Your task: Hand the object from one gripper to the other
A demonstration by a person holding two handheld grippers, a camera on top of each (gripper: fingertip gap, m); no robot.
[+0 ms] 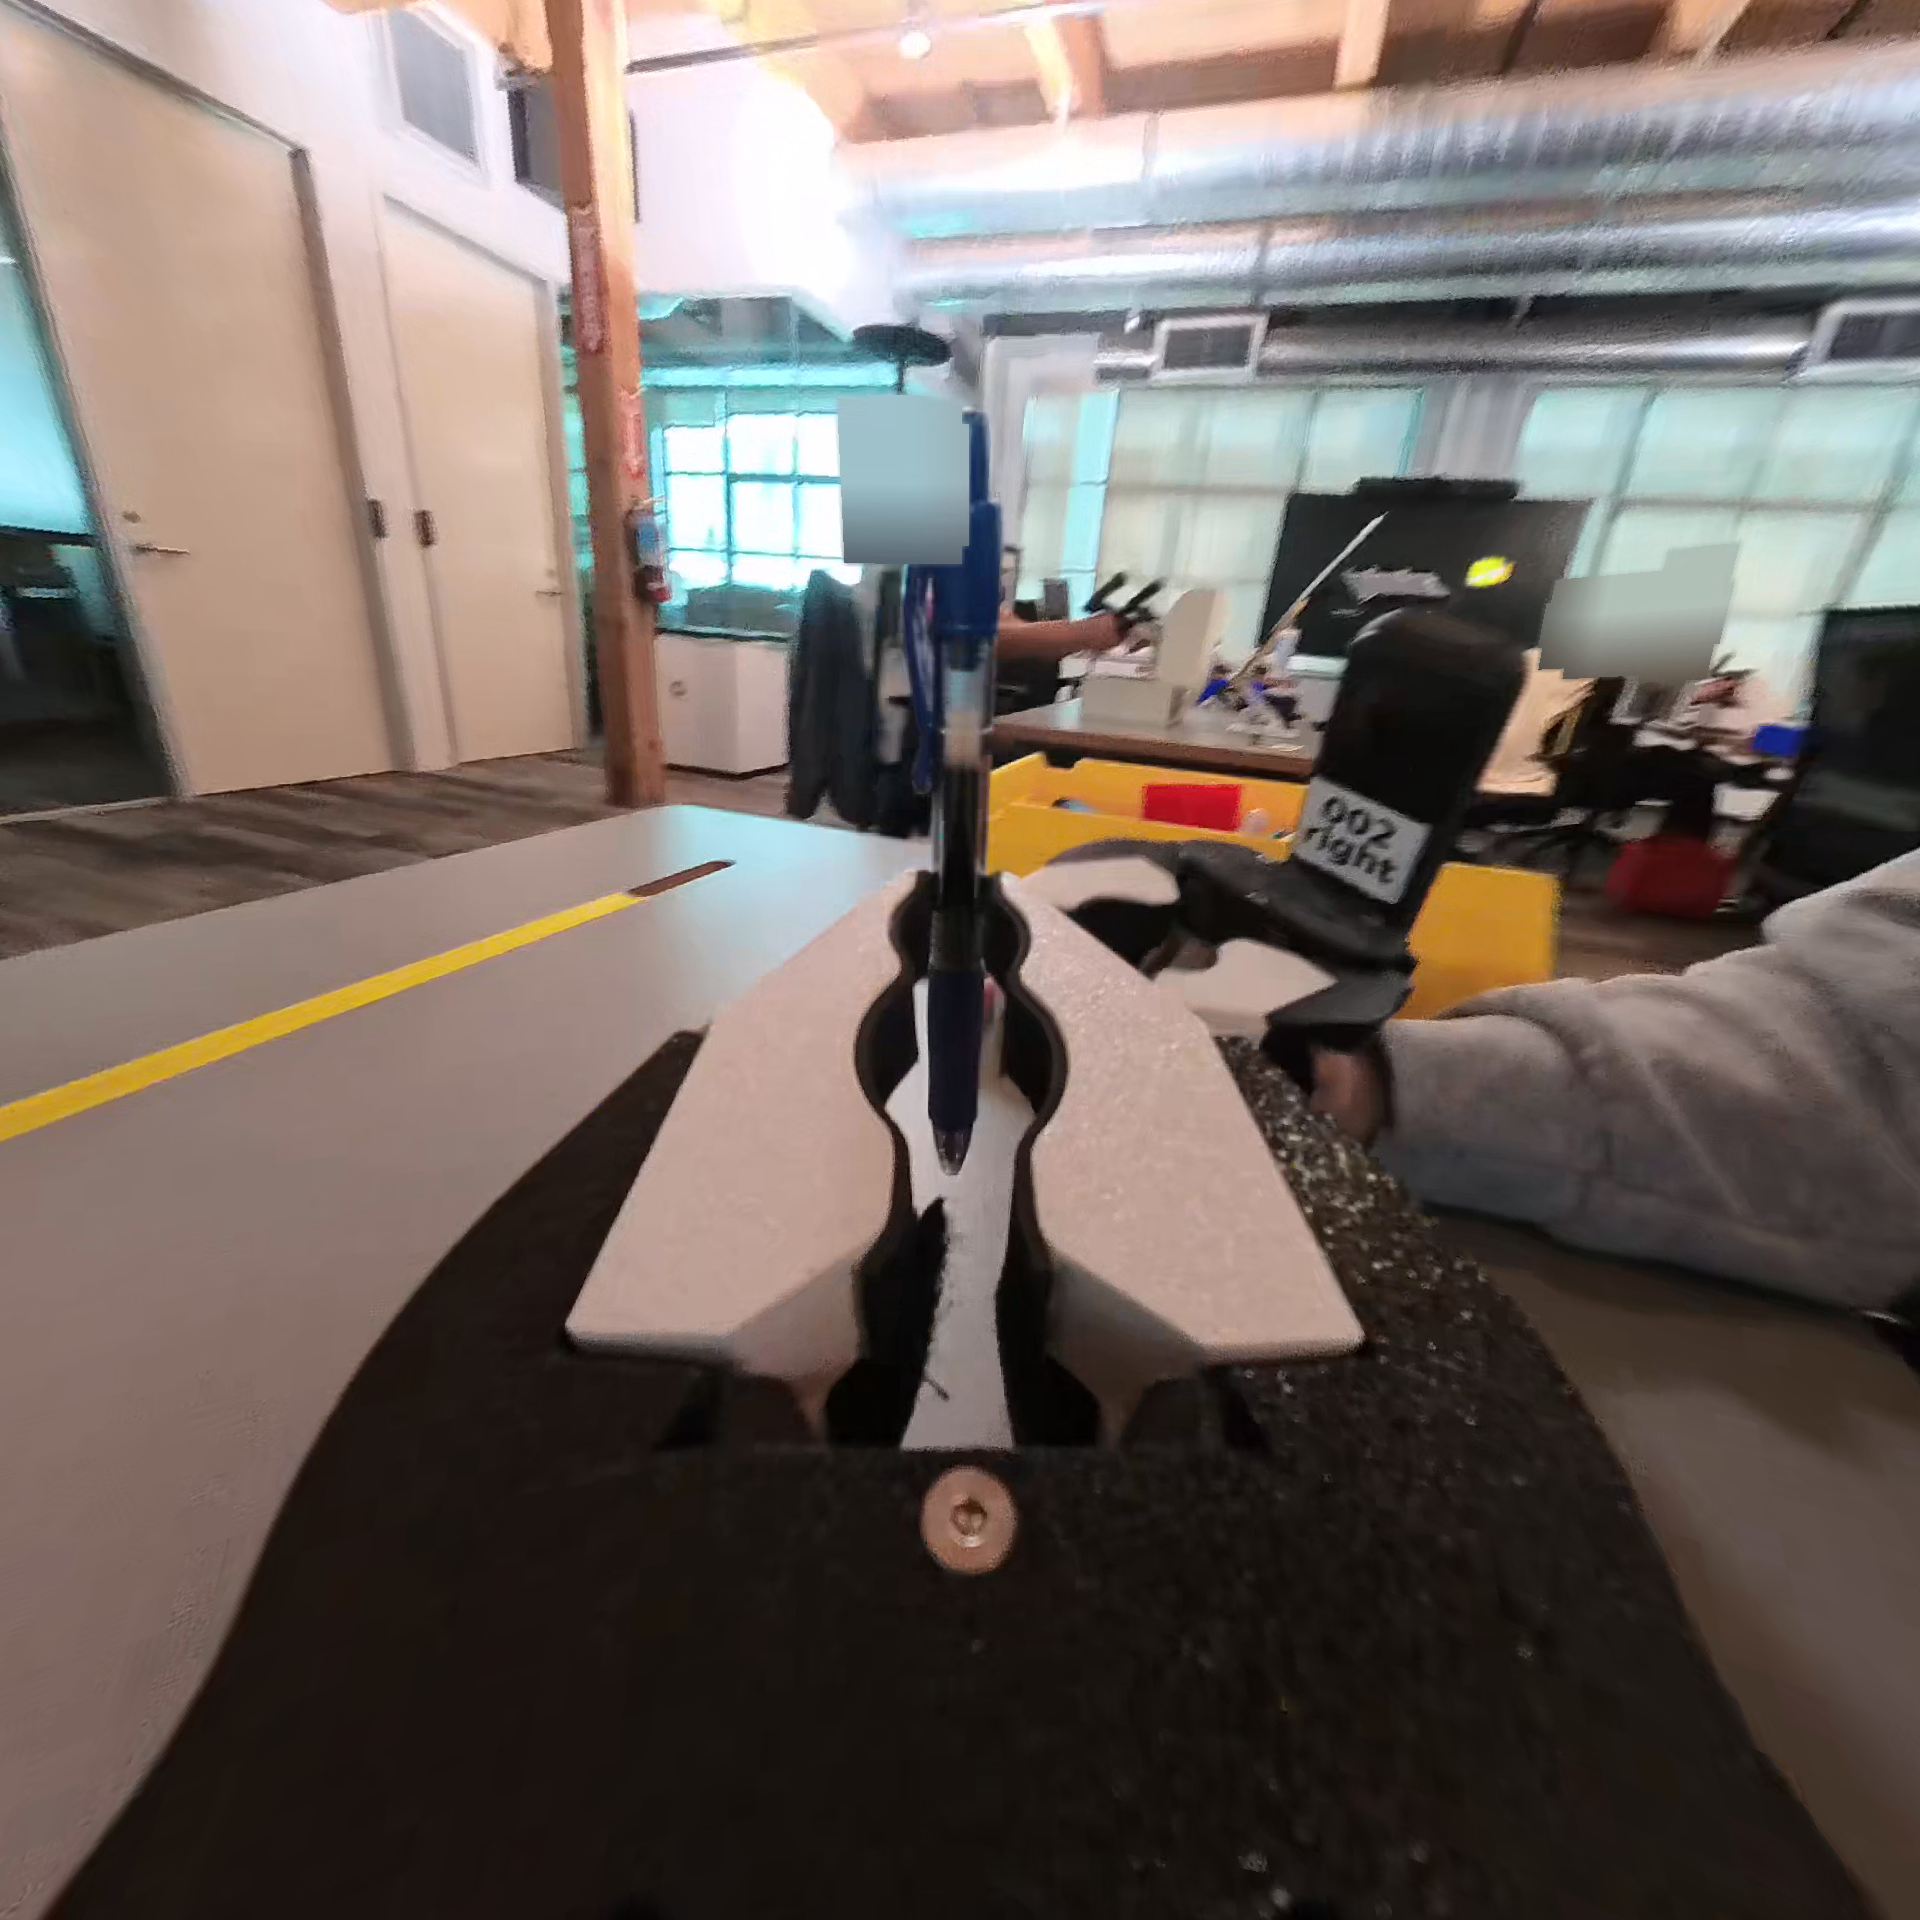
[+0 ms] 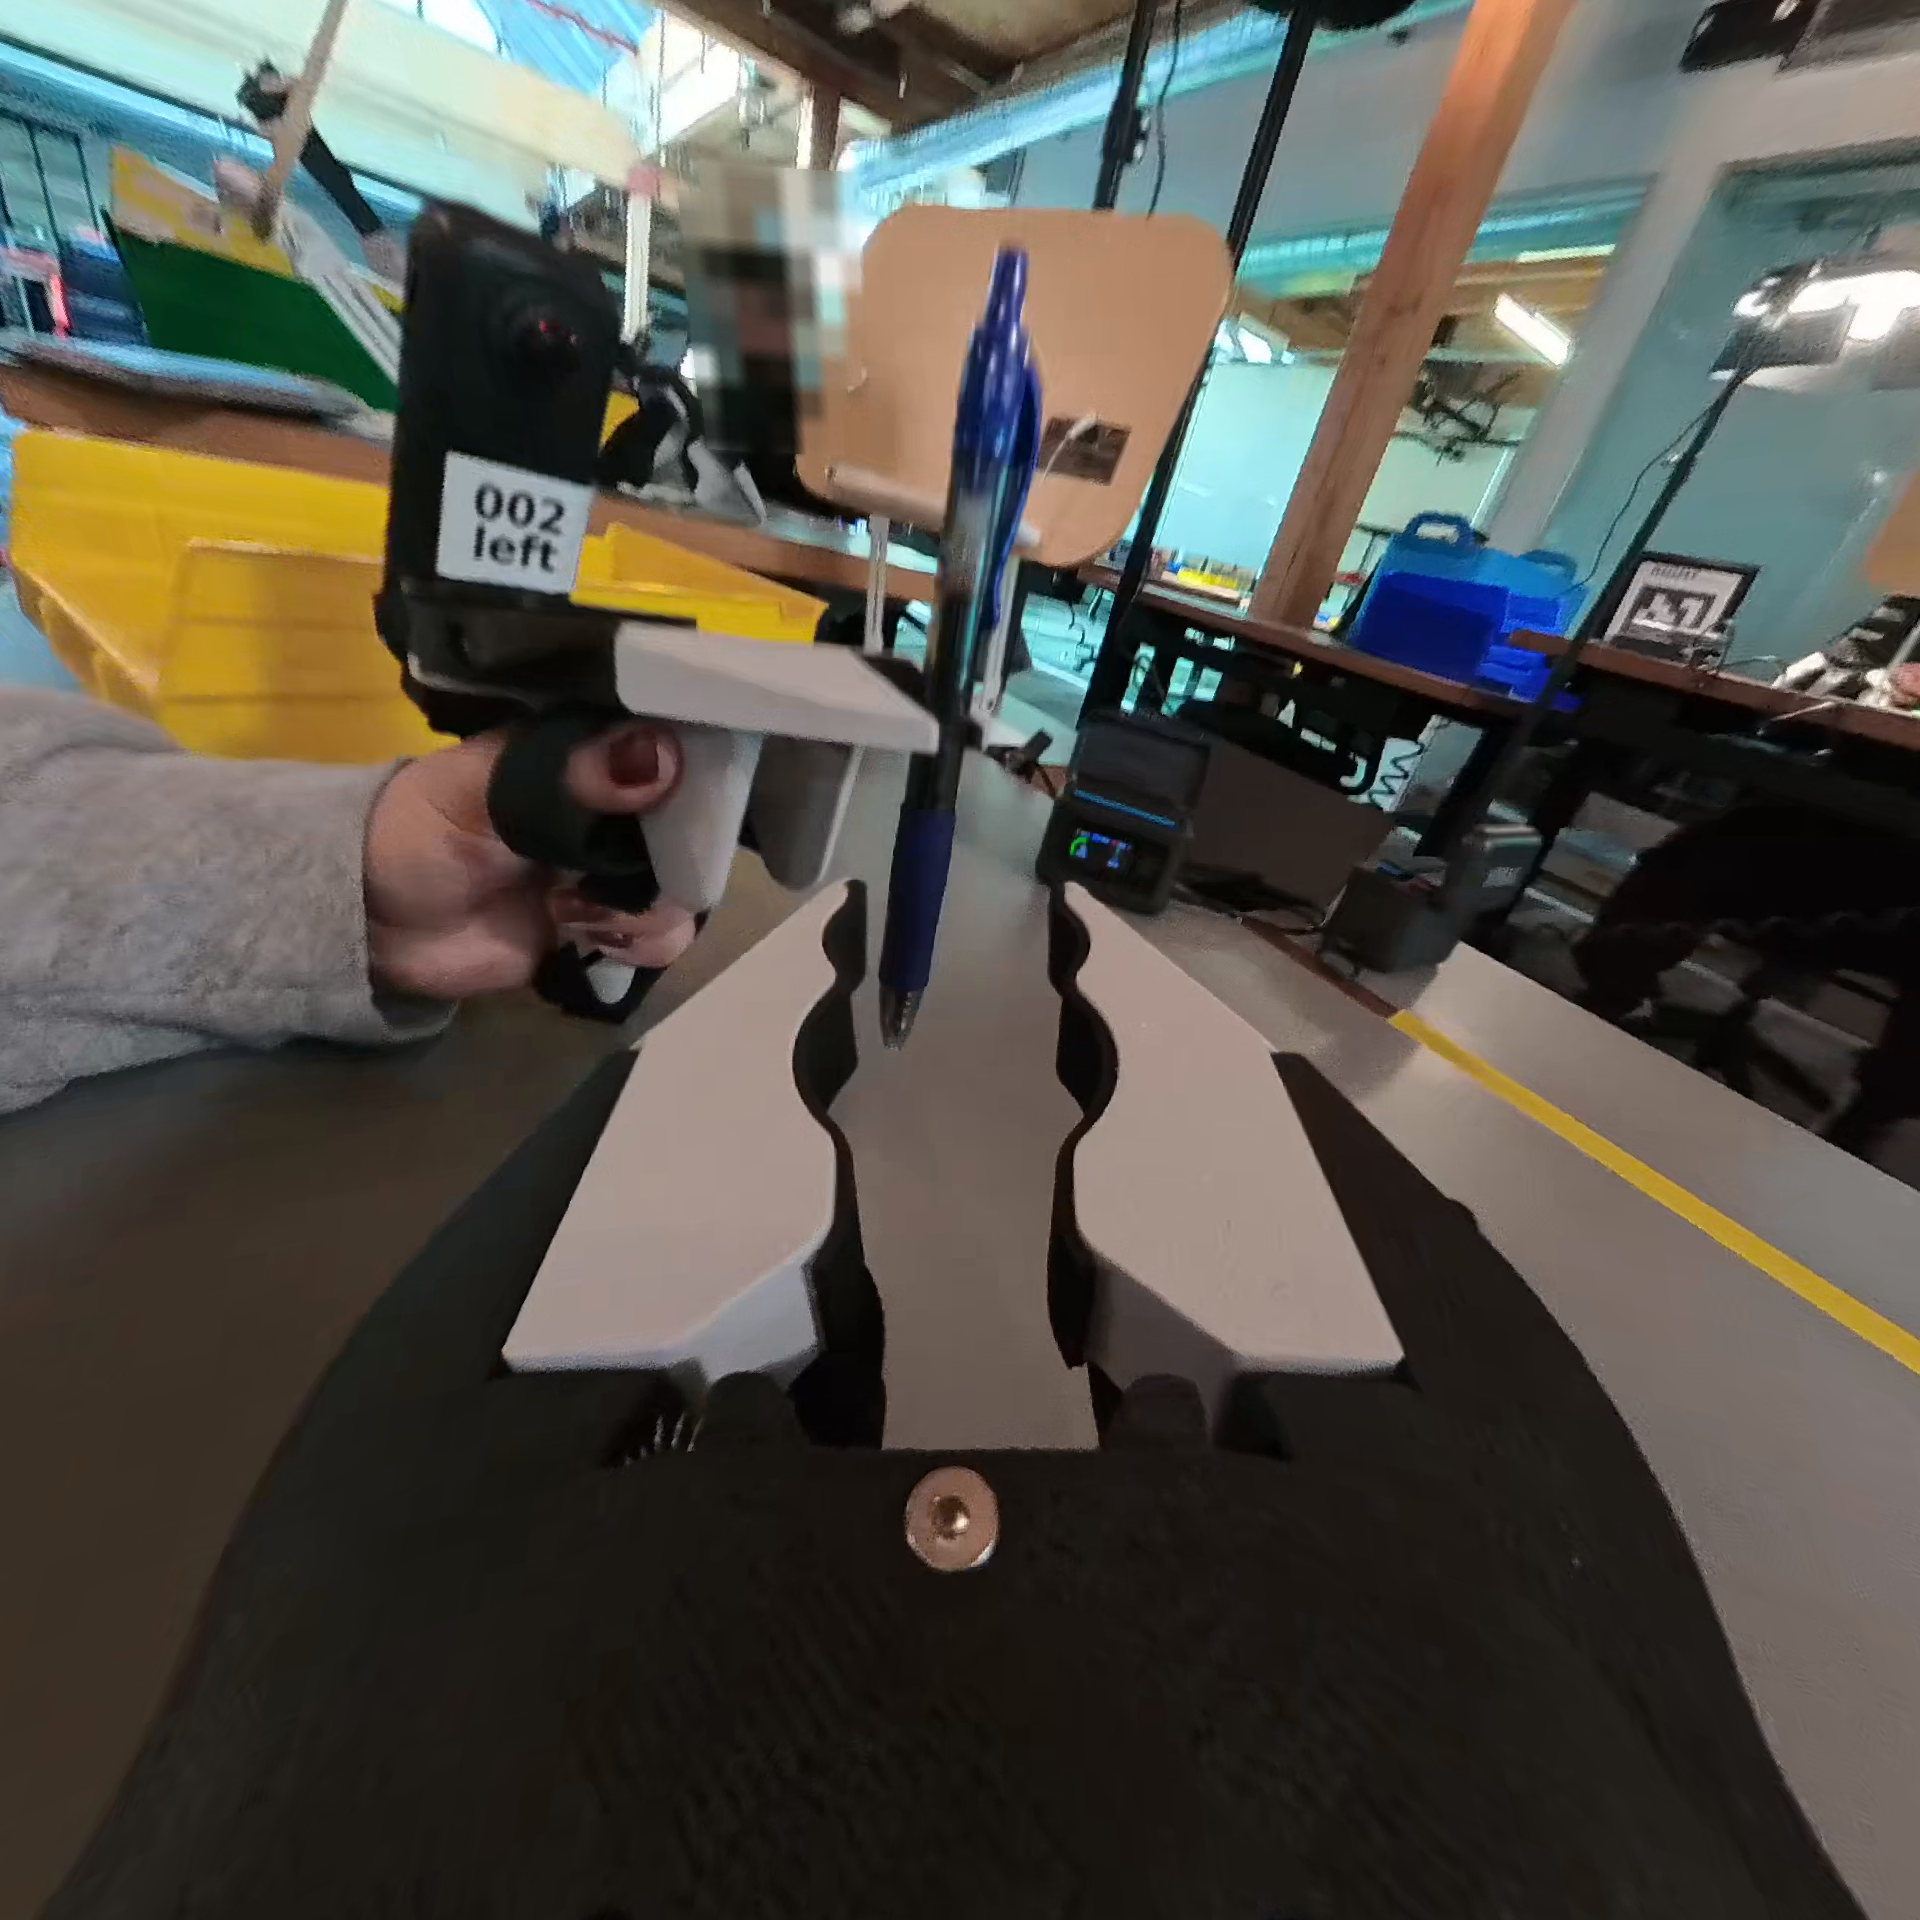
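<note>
Black, grainy housing filled the foreground under each camera, and from it the pale fingers ran forward. From where I stood, the left gripper was clenched on a blue pen, its fingertips pinching the barrel just above the rubber grip, so that the pen stood nearly upright with its point hanging down and its clip end rising well clear of the fingers. The right gripper faced it with its fingers spread wide and holding nothing; the pen's tip hung just inside that gap, nearer the left-hand finger and touching neither, as far as I could tell. A hand in a grey sleeve held the left tool's handle above the grey table, which carried a yellow tape line, and a yellow bin sat beyond. I judged the pen to be light and stiff, its smooth plastic barrel apt to slip or swivel in a two-point pinch, while the dark rubber grip would offer the surest hold. That section lay free below the left fingers, so closing the right fingers there, square across the barrel, looked the sound choice before the left ones let go. The pen would probably pivot if taken too near the tip.
</note>
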